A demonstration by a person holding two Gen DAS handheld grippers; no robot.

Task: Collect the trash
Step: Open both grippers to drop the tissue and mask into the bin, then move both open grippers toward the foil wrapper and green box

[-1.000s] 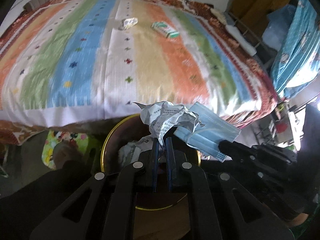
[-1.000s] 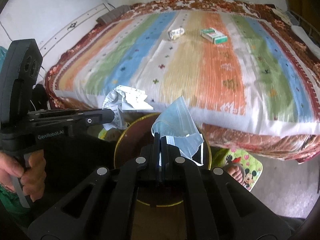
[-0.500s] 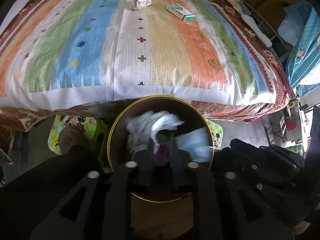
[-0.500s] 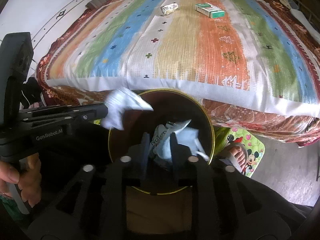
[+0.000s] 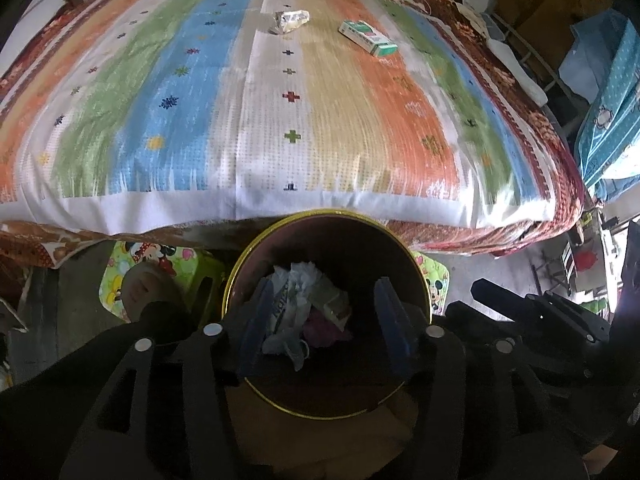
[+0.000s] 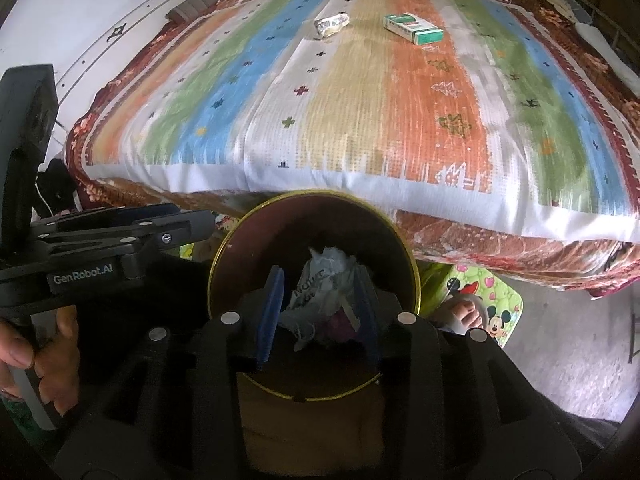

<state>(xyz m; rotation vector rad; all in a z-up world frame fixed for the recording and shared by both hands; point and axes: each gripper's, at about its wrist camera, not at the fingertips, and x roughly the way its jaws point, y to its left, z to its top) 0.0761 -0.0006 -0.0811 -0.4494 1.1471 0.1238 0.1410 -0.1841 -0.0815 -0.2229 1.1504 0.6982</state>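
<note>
A round bin with a gold rim (image 5: 256, 246) (image 6: 408, 252) stands on the floor against the bed's near edge. Crumpled paper and other trash (image 5: 298, 300) (image 6: 324, 280) lie at its bottom. Above the bin's mouth my left gripper (image 5: 322, 312) has its jaws opening and nothing between them. My right gripper (image 6: 320, 308) hangs over the same bin, jaws opening too and empty. Far across the striped bedspread lie a crumpled wrapper (image 5: 291, 20) (image 6: 331, 24) and a green and white carton (image 5: 368, 38) (image 6: 413, 29).
The bed (image 5: 260, 120) fills the upper half of both views. Cartoon-print mats (image 5: 136, 264) (image 6: 488, 296) lie on the floor either side of the bin, with a bare foot (image 6: 466, 312) on the right one. A hand (image 6: 40, 344) holds the left gripper's handle. Blue cloth (image 5: 608, 112) hangs at the right.
Both grippers were shut, the left on crumpled paper and the right on a blue face mask. Both have opened, the pieces have dropped into the bin, and the views have tipped down towards it.
</note>
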